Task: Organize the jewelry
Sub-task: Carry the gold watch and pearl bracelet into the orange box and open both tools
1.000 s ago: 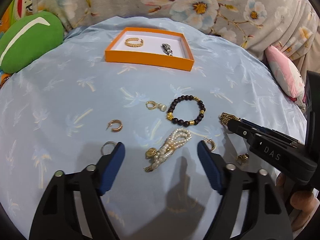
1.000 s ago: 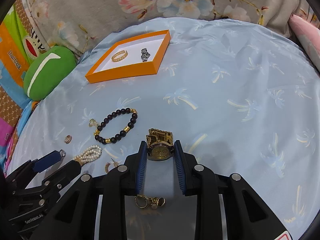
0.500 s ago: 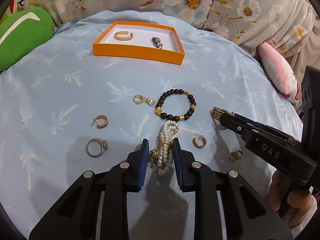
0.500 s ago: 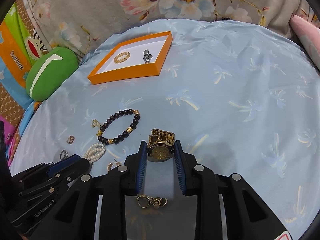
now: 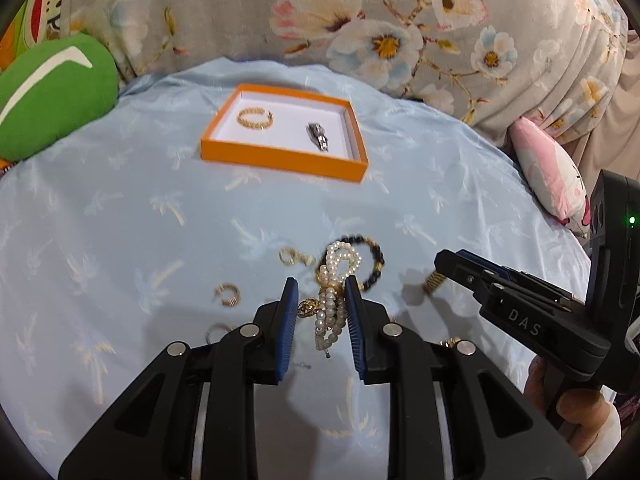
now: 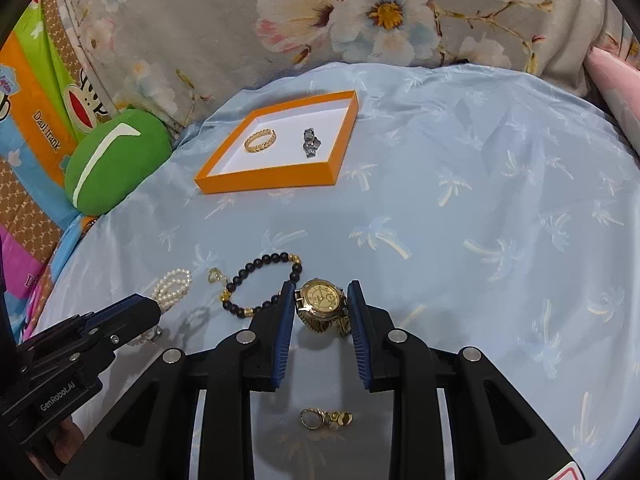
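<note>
My left gripper (image 5: 320,292) is shut on a pearl bracelet (image 5: 334,280) with a gold clasp and holds it lifted above the blue cloth. My right gripper (image 6: 318,294) is shut on a gold watch (image 6: 322,304) and holds it off the cloth. An orange tray (image 5: 280,160) with a white floor sits at the far middle; it holds a gold chain bracelet (image 5: 255,118) and a small silver piece (image 5: 318,137). The tray (image 6: 264,178) also shows in the right wrist view. A black bead bracelet (image 6: 262,280) lies on the cloth between the grippers.
Loose gold earrings (image 5: 228,295) and rings (image 6: 326,418) lie scattered on the blue palm-print cloth (image 6: 480,220). A green cushion (image 5: 52,92) lies at the far left, a pink cushion (image 5: 552,176) at the right, and floral fabric (image 5: 360,20) rises behind.
My left gripper closed on the pearl bracelet and raised it off the cloth. My right gripper has lifted slightly with the gold watch still in it.
</note>
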`<state>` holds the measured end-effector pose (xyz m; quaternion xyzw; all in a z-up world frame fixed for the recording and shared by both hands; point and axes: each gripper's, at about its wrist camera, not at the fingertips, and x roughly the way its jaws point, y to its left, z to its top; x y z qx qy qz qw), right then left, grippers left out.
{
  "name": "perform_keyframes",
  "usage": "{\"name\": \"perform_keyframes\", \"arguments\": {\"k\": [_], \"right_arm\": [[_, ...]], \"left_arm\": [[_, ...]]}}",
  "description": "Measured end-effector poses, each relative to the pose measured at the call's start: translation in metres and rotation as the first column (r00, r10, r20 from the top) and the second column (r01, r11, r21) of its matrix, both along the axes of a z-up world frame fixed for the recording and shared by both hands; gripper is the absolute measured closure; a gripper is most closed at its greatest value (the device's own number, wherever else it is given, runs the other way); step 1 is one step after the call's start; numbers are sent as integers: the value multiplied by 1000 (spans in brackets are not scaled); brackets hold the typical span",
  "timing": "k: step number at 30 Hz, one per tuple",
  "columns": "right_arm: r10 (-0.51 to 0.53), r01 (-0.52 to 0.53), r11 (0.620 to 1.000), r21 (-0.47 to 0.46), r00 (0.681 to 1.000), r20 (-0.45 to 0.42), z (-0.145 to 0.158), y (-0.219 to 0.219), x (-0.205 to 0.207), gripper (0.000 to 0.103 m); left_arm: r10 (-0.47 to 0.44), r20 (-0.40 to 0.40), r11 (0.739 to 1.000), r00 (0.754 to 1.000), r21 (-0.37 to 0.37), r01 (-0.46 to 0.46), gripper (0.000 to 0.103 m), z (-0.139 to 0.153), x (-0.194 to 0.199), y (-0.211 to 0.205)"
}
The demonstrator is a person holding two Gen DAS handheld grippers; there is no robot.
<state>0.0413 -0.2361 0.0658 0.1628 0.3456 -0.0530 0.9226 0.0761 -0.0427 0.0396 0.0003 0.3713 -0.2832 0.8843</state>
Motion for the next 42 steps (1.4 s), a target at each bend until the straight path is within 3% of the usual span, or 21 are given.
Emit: {"name": "perform_keyframes", "arguments": {"k": [7, 16, 21, 25, 32, 34, 38, 42], "right_arm": [[24, -22, 999, -36, 998, 65, 33, -9, 42, 77], [58, -56, 998, -27, 992, 108, 59, -24, 135, 77], [77, -79, 997, 14, 991, 108, 52, -28, 180, 77], [102, -105, 994, 40, 993, 67, 35, -29, 204, 77], [123, -122, 991, 48, 992, -27, -2, -31, 215, 75], [135, -133, 990, 54, 991, -27, -5, -32, 214, 76], [133, -132, 991, 17, 991, -37, -5, -31, 214, 76], [120, -120, 993, 13, 992, -40, -5, -37, 211, 77]], "left_arm": [[40, 69, 999, 997, 11, -40, 80, 27, 40, -2], [88, 103, 996, 991, 10, -90, 80, 46, 134, -26], [108, 86, 993, 990, 33, -112, 80, 35, 188, -48], [118, 24, 991, 993, 60, -119, 80, 10, 225, -62], [129, -56, 988, 990, 88, -124, 79, -29, 242, -70], [137, -72, 987, 988, 100, -129, 72, -35, 243, -71], [151, -52, 982, 987, 122, -144, 61, -35, 238, -69], [134, -38, 981, 990, 147, -128, 61, -35, 229, -69]]}}
